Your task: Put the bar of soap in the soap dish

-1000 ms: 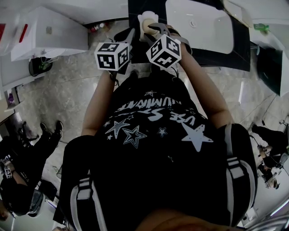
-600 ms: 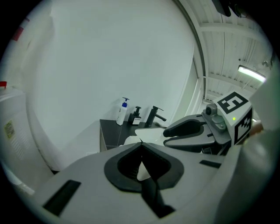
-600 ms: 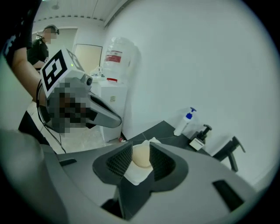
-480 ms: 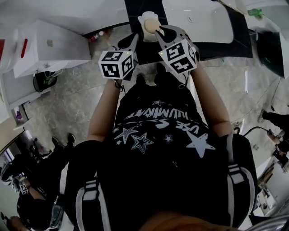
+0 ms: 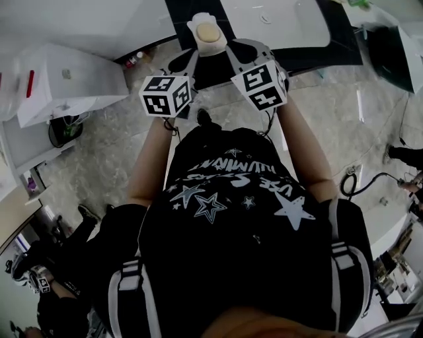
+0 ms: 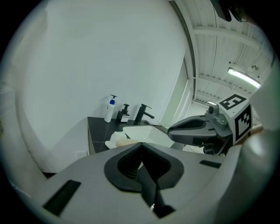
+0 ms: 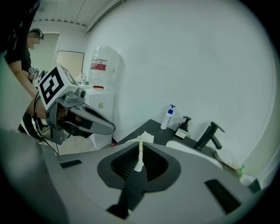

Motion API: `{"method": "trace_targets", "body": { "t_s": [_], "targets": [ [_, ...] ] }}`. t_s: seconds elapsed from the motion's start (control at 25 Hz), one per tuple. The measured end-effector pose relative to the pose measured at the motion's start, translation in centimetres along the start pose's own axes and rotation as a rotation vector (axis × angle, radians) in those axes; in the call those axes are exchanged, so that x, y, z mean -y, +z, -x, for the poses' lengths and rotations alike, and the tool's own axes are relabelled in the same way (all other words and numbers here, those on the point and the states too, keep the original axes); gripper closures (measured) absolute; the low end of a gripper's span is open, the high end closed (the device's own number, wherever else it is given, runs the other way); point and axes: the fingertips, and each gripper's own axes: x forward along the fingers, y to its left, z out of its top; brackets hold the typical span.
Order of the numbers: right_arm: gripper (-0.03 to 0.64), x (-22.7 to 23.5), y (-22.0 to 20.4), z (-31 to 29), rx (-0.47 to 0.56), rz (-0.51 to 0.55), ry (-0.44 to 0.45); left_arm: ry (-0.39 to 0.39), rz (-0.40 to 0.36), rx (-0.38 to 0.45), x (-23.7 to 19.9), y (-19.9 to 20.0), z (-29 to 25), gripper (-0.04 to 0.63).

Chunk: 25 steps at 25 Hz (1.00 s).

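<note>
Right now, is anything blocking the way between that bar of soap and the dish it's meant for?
Nothing visible does: the bar of soap already lies in the soap dish on the dark counter. The left gripper and right gripper sit just short of it, the right's jaws closing on nothing.

Head view steeply down over torso [image 5: 251,218]; gripper views near-level toward wall [image 6: 109,52]; all share black counter [image 6: 97,131].

One left gripper [image 5: 193,55], one right gripper [image 5: 230,47], one bar of soap [image 5: 207,32], one soap dish [image 5: 196,20], one basin [image 5: 277,23], one tap [image 6: 142,113].
</note>
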Motion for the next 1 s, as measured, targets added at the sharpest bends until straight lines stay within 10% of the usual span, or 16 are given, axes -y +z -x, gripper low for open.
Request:
{"method": "trace_targets", "body": {
  "t_s": [1.0],
  "targets": [
    [0.609, -6.3, -7.2, 19.9, 0.141, -0.150, -0.130, -0.087, -0.128, 0.016, 17.6, -6.0, 10.0, 0.584]
  ]
}}
